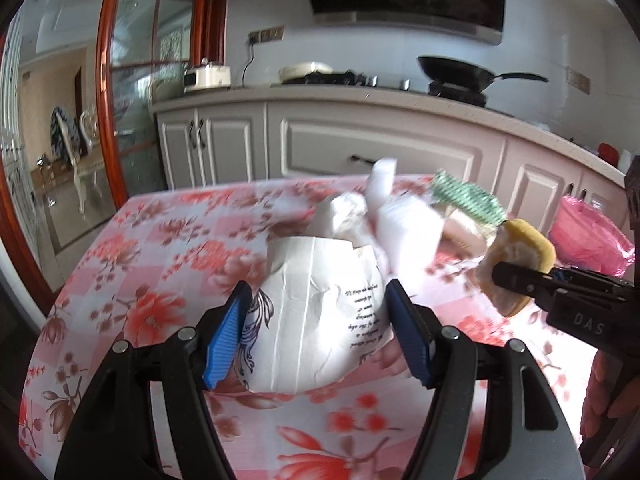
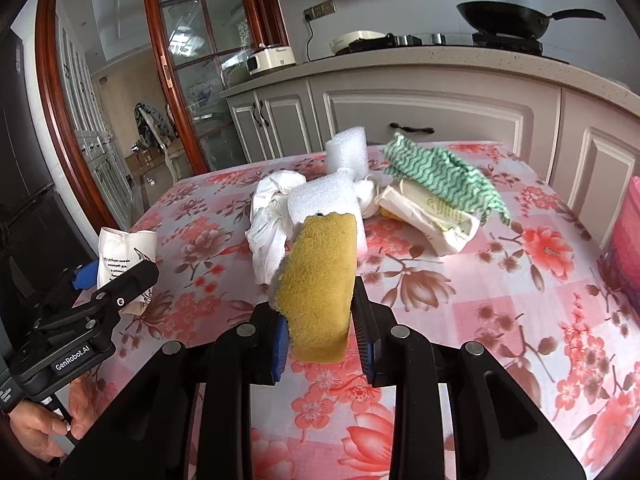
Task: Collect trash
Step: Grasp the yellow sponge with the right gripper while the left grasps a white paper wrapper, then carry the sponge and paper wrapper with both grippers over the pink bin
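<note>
My left hand-held gripper (image 1: 318,332) is clamped on a crumpled white paper bag (image 1: 316,312) with black print, both blue pads pressing its sides; the bag hangs clear above the worktop (image 1: 160,240), which wears a pink floral cloth. My right hand-held gripper (image 2: 320,336) is clamped on a yellow sponge (image 2: 320,284), pads tight on either flank, the sponge standing upright between them and lifted off the cloth. Landmark: the white foam block (image 2: 328,204) in the middle of the worktop. Just left of it and touching it, a wrinkled white plastic bag (image 2: 268,220). Behind it, a second white foam piece (image 2: 347,150) stands on end. Right of it, a cream wrapper (image 2: 432,216) lies flat, with a green zigzag-patterned cloth (image 2: 440,176) heaped on top. Well to the right of the foam block, at the worktop's edge, something pink (image 2: 632,232), only partly in view; from the left wrist it reads as a pink plastic bag. Left of the foam block, in the right wrist view, the left gripper with its paper bag, and a hand (image 2: 44,424) on its handle. Beyond the foam block, a kitchen counter (image 2: 400,64) carries a black wok (image 2: 508,18) on the stove.
</note>
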The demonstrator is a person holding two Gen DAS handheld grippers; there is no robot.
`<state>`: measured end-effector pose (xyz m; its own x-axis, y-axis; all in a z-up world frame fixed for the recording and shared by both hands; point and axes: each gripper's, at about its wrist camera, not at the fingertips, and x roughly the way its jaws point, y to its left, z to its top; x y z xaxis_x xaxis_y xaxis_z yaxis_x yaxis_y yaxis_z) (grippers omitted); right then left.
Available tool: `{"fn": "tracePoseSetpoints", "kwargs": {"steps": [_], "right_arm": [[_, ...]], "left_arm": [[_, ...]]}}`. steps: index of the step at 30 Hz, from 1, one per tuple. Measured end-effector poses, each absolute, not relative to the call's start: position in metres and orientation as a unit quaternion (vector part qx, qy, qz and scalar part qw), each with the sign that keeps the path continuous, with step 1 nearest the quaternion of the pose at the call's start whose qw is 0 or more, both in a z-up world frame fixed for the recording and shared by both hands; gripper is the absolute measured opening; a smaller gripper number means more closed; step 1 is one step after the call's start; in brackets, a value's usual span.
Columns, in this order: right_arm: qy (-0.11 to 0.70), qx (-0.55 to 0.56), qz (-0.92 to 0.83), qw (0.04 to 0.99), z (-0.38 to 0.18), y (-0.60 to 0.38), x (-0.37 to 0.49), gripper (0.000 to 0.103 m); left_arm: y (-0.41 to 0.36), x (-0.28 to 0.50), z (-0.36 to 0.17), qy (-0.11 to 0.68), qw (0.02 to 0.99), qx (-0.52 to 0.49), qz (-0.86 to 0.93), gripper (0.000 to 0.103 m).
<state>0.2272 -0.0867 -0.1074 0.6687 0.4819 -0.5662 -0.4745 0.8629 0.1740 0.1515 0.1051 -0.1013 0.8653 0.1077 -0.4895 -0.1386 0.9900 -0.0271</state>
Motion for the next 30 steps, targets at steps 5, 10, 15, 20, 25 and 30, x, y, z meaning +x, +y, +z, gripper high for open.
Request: {"fn": "tracePoseSetpoints", "kwargs": {"steps": [5,10,15,20,25,30], "right_arm": [[0.29,0.004,0.264,0.92,-0.097,-0.098,0.215,0.028],[0.273,0.003,0.261,0.926,-0.088,-0.107,0.203,0.028],[0.259,0.008,0.254,0.932,-0.079,-0.125,0.194,0.028],[0.24,0.015,0.235,0.942,-0.068,-0.149,0.186,0.028],[0.223,0.016,0.207,0.953,-0.059,-0.173,0.179,0.028],[0.205,0.019,0.178,0.962,-0.049,-0.199,0.177,0.028]], "left_arm": [[0.084,0.141,-0.087,0.215,0.975,-0.023,0.044,0.067],[0.064,0.134,-0.077,0.196,0.98,0.0,0.037,0.067],[0.052,0.131,-0.068,0.185,0.982,0.003,0.028,0.067],[0.036,0.133,-0.061,0.171,0.985,0.011,0.012,0.067],[0.013,0.137,-0.054,0.159,0.987,0.019,-0.012,0.067],[-0.015,0.149,-0.049,0.154,0.987,0.021,-0.05,0.067]]}}
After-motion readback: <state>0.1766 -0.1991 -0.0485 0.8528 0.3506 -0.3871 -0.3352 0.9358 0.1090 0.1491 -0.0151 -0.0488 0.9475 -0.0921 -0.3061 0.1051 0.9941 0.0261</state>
